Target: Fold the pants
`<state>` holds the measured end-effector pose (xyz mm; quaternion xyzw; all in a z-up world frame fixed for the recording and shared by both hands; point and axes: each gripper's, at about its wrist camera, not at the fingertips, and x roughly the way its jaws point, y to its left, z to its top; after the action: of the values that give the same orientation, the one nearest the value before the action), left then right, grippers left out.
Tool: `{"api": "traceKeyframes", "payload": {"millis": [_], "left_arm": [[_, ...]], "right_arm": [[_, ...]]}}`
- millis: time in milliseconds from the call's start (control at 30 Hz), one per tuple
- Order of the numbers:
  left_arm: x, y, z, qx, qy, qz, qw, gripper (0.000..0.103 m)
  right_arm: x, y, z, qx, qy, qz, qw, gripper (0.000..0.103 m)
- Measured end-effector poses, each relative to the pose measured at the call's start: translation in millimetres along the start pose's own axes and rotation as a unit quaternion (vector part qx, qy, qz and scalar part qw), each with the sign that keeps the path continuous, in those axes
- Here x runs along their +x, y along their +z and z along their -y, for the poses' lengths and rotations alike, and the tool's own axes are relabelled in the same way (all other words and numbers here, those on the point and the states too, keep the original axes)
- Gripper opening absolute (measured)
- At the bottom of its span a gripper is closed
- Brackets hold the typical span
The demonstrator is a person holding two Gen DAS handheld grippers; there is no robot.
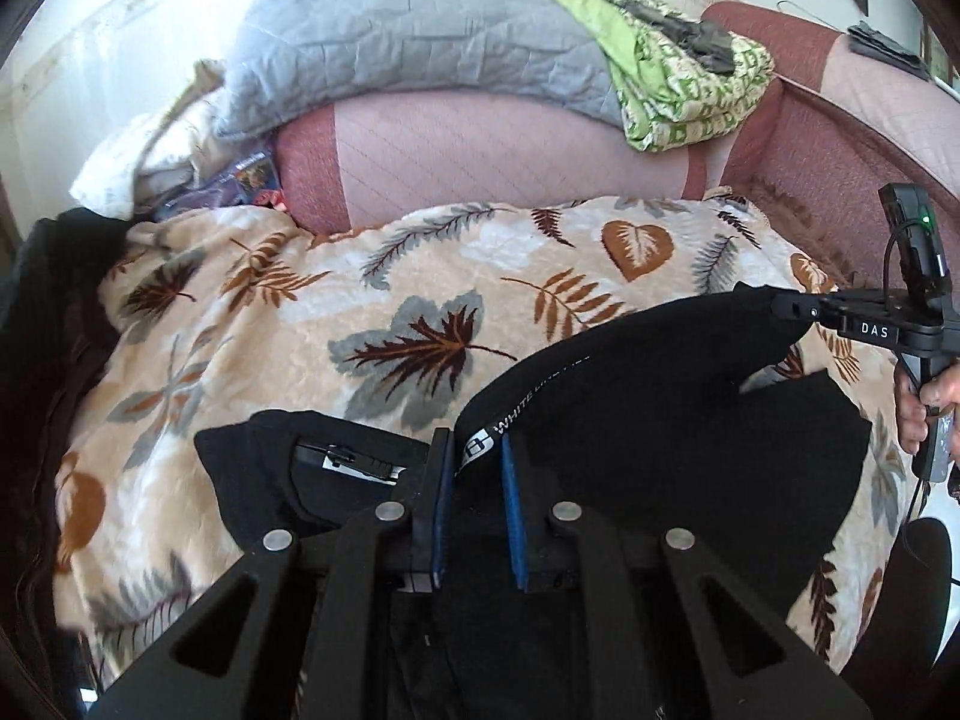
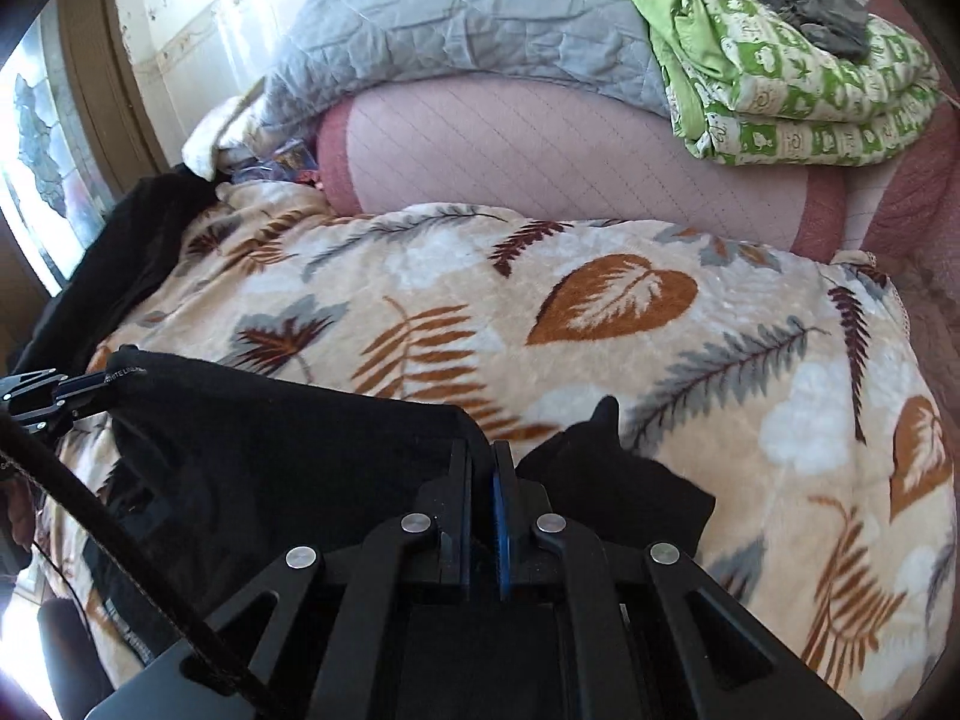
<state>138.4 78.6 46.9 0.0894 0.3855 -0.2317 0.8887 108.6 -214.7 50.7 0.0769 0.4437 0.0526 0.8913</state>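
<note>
You are clamping the black pants at both ends of the waistband: your left gripper is pinching the lettered band between its blue pads, and your right gripper is clenched tight on the other corner, so the cloth is stretching between them like a taut line. Holding both corners this way is probably letting you carry the top edge over for a fold, while the rest of the garment is hanging below your jaws and trailing on the leaf-patterned blanket. Just beyond your fingertips that blanket is lying bare, giving you room to lay the fold. To the left of the left gripper a dark heap of cloth is crowding the edge. Farther ahead, the pink sofa back is rising, with a grey quilt and a green printed cover piled on top, well clear of your work.
</note>
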Motion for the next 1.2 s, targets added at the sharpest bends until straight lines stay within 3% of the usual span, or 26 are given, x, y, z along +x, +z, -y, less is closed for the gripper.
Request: {"api": "traceKeyframes", "payload": {"millis": [200,367,467,600,767,833,1000,1133,1200], "left_arm": [[-46,-70,26,-0.028,0.027,0.019,0.999,0.019],[-49,-141,26,-0.109,0.04,-0.038,0.9925,0.019],[-68,-162,16,-0.153,0.032,-0.041,0.9869,0.021],[-106,-174,7,-0.182,0.035,0.007,0.9827,0.061],[-128,-175,2,-0.214,0.031,0.036,0.9756,0.064],[-128,-176,5,-0.224,0.028,0.035,0.9736,0.064],[-122,-179,12,-0.232,0.018,0.02,0.9724,0.065],[-121,-180,17,-0.229,0.02,0.015,0.9732,0.065],[-121,-181,18,-0.23,0.023,0.013,0.9728,0.065]], "right_arm": [[-43,-68,-13,0.033,0.031,0.006,0.999,0.006],[-54,-138,-24,0.056,0.026,-0.021,0.998,0.007],[-55,-169,-16,0.088,0.026,-0.046,0.995,0.015],[-74,-196,9,0.155,0.04,-0.044,0.986,0.031],[-105,-191,32,0.17,-0.007,0.003,0.985,0.044],[-109,-181,34,0.162,-0.027,0.022,0.986,0.062],[-82,-152,28,0.148,-0.042,0.017,0.988,0.066],[-44,-134,3,0.102,-0.06,-0.01,0.993,0.073],[-26,-133,-10,0.071,-0.079,-0.025,0.994,0.066]]}}
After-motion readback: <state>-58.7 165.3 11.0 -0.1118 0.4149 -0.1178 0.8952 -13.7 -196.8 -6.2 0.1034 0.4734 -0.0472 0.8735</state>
